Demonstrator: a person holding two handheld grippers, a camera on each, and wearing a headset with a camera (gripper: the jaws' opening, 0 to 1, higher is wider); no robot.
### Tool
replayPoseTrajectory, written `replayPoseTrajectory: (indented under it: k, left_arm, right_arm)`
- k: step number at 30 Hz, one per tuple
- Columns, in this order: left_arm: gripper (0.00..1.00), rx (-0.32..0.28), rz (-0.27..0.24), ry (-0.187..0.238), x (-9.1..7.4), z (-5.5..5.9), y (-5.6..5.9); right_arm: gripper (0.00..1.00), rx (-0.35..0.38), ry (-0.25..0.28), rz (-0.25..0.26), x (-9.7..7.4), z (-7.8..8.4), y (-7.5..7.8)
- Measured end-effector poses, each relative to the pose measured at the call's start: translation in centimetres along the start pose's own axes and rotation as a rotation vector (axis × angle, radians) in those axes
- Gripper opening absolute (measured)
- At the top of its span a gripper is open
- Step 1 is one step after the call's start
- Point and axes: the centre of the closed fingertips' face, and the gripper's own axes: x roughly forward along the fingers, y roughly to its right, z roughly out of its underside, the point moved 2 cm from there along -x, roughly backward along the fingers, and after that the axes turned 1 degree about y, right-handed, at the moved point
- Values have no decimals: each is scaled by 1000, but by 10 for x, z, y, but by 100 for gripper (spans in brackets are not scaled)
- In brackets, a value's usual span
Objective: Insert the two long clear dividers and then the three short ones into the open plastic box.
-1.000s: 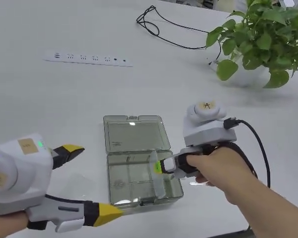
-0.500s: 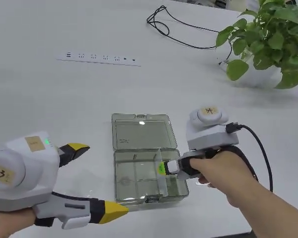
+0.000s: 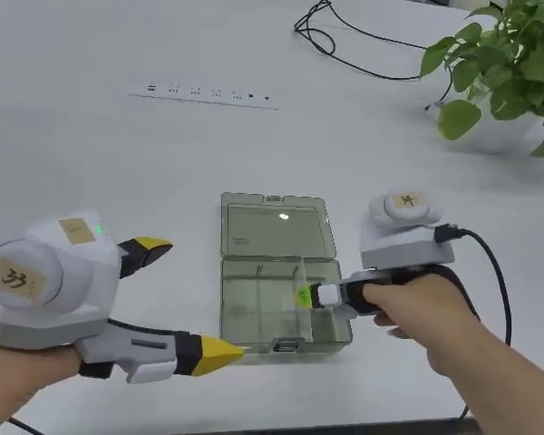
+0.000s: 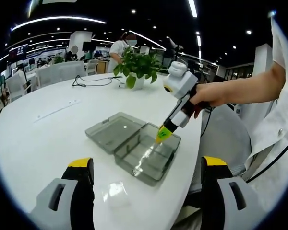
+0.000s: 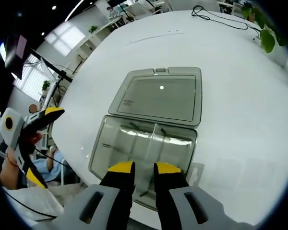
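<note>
Over box, R gripper pinches divider; L gripper jaws wide apart.

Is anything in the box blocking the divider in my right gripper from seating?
Nothing visible does. The right gripper holds the clear divider upright inside the box, down between its walls. The lid lies flat behind, and the left gripper hangs open beside the box, apart.

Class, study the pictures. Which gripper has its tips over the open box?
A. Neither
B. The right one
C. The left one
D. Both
B: the right gripper reaches over the box, shut on a divider, while the left gripper hangs open beside the box.
</note>
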Motion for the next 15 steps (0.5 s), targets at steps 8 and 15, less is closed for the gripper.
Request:
replayPoseTrajectory:
  k: [8,15]
  left_arm:
    - [94,-28,-48,-14,-1,4,1]
    - [94,-51,-100,-34,-4,11,-1]
  right_arm:
    - [21,-60,49,-29,-21,-5,0]
    - [26,-124,95,-59,-40,-8,1]
